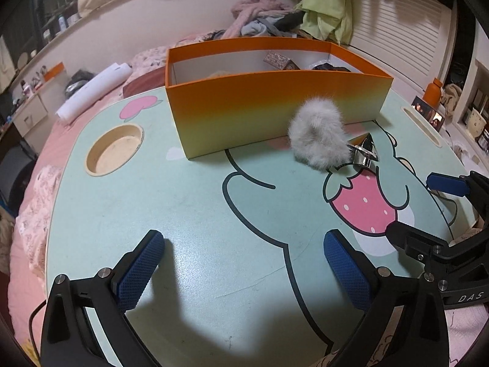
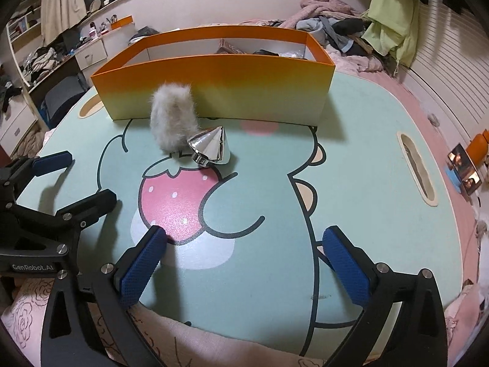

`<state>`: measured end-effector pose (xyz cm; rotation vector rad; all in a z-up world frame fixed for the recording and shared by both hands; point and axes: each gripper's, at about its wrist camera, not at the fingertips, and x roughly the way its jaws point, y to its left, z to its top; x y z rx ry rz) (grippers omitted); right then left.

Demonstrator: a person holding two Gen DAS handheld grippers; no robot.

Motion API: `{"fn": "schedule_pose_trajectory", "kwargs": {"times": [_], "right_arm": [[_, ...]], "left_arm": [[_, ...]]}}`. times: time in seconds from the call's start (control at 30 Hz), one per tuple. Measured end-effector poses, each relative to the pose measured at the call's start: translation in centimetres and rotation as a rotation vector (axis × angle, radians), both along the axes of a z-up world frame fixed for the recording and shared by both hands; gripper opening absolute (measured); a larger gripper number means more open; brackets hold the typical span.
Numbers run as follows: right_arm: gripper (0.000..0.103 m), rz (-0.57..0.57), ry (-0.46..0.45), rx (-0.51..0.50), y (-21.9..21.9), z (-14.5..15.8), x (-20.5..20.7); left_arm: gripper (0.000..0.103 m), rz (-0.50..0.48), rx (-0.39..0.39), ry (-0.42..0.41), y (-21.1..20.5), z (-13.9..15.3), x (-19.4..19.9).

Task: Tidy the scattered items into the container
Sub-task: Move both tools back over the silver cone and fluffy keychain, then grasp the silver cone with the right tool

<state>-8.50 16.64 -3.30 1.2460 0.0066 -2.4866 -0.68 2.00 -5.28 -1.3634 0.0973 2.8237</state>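
An orange-to-yellow box [image 1: 275, 104] [image 2: 214, 85] stands at the far side of the mint cartoon table [image 1: 189, 208] [image 2: 351, 153], with a small patterned box [image 1: 276, 59] and a dark item inside. In front of it lie a grey fur pompom [image 1: 318, 134] [image 2: 172, 119] and a shiny silver cone [image 1: 365, 153] [image 2: 211, 148], touching each other. My left gripper [image 1: 244, 269] [image 2: 76, 180] is open over bare table, well short of them. My right gripper [image 2: 244, 266] [image 1: 424, 208] is open too, nothing between its blue pads, near the strawberry print.
The table has a round cup recess [image 1: 114, 148] at its left and a slot [image 2: 417, 168] at its right. It rests on a pink bed. A white paper roll [image 1: 91, 91], a clothes pile [image 2: 336, 27] and a photo frame [image 2: 463, 168] lie around it.
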Motion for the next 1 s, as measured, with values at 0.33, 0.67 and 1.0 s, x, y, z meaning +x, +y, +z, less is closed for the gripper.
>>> {"fn": "schedule_pose_trajectory", "kwargs": {"times": [0.33, 0.67, 1.0], "right_arm": [[0.102, 0.0, -0.002, 0.001, 0.0, 0.0, 0.0], [0.102, -0.005, 0.001, 0.0, -0.1, 0.1, 0.0], [0.082, -0.002, 0.08, 0.006, -1.2, 2.4, -1.2]], "left_arm": [[0.103, -0.01, -0.001, 0.0, 0.0, 0.0, 0.0], [0.103, -0.012, 0.0, 0.0, 0.0, 0.0, 0.0], [0.103, -0.015, 0.0, 0.0, 0.1, -0.1, 0.2]]}}
